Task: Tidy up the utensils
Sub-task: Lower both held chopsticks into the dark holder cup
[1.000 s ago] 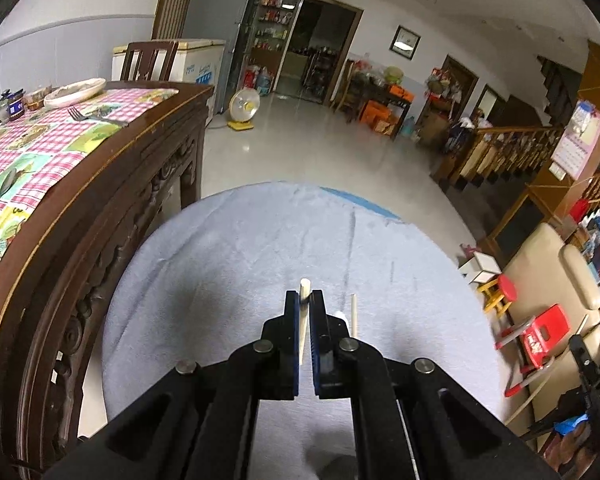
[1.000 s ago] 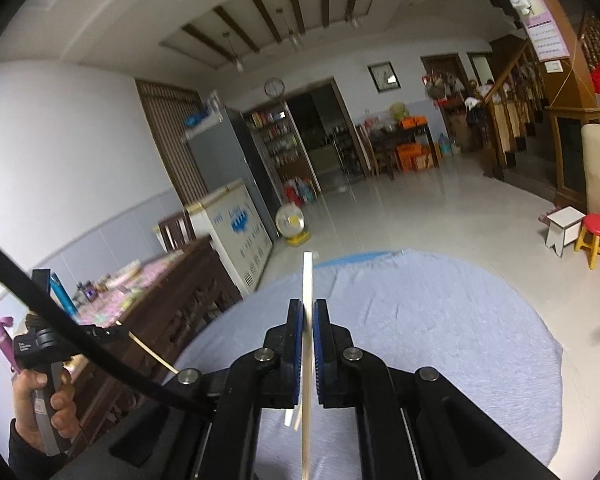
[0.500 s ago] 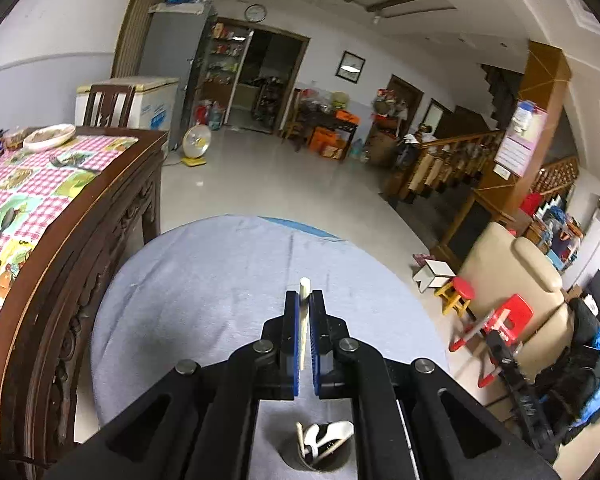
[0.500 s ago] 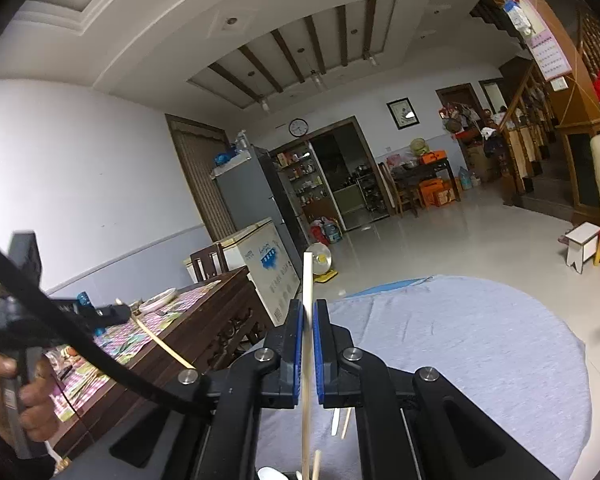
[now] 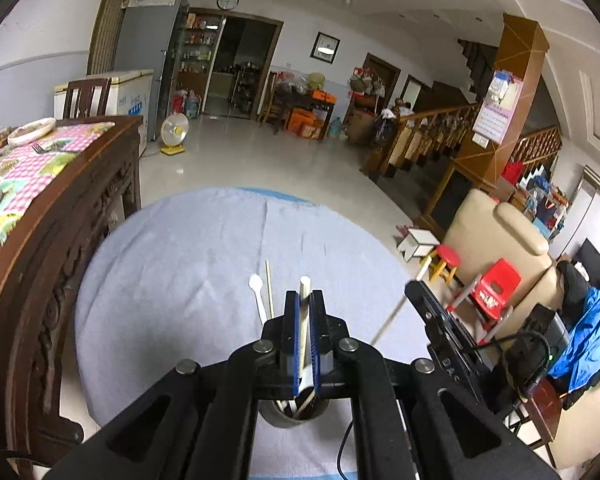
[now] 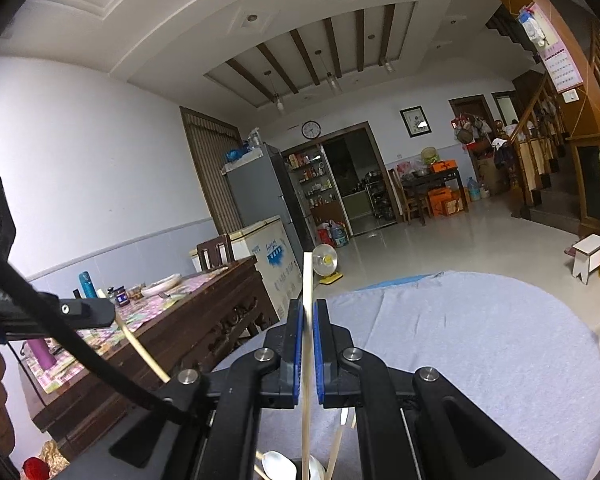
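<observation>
Two hand-held grippers over a round table w/ grey-blue cloth (image 5: 188,264): the left gripper (image 5: 305,312), centre of its frame, is clamped tight on a pale chopstick (image 5: 305,286); below it, at bottom centre, a metal utensil cup (image 5: 290,416) w/ sticks inside. A white spoon (image 5: 256,284) & thin stick (image 5: 269,292) stand up just left of the jaws. The right gripper (image 6: 308,320) is closed on a second chopstick (image 6: 308,276), upright at frame centre; utensils show at bottom edge. Wooden sideboard (image 5: 72,208) at left
</observation>
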Demonstrator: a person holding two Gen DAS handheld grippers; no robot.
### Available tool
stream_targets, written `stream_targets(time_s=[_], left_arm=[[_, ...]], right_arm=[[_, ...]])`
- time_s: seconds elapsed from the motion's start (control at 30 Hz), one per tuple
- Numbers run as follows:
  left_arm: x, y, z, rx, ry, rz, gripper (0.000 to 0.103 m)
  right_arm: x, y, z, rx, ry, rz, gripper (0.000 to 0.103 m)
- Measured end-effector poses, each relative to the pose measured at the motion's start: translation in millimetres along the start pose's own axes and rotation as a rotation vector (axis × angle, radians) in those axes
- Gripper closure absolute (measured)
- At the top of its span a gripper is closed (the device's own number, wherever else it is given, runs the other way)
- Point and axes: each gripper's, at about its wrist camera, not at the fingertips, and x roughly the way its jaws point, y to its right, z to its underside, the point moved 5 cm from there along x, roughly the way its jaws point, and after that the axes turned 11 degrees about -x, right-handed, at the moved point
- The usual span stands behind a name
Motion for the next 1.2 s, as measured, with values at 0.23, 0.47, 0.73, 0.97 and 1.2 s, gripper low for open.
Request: stream_targets(time_s=[0.23,0.47,0.73,0.97,1.2], left_arm=[[24,-4,27,0.002,-0.051,-0.027,0.099],[44,-8,49,0.013,-0.089,-0.055,0.098],[57,-13,59,0.013,-0.119,-0.077,0.098],[69,-17,69,0.004,-0.140,-0.107,0.098],[78,-25,77,-0.010,-0.164,-0.126,0.098]], right_arm=[[13,-7,22,-0.024,-0.040,0.002,0.097],[15,-16,40,-0.052,-0.070,-0.004,0.097],[12,-15,55,-0.062,-0.098,-0.005,0.097],[15,-17,64,-0.079,-0.128,-0.008,0.097],[15,-20,76,-0.089,-0.160,-0.014,0.097]])
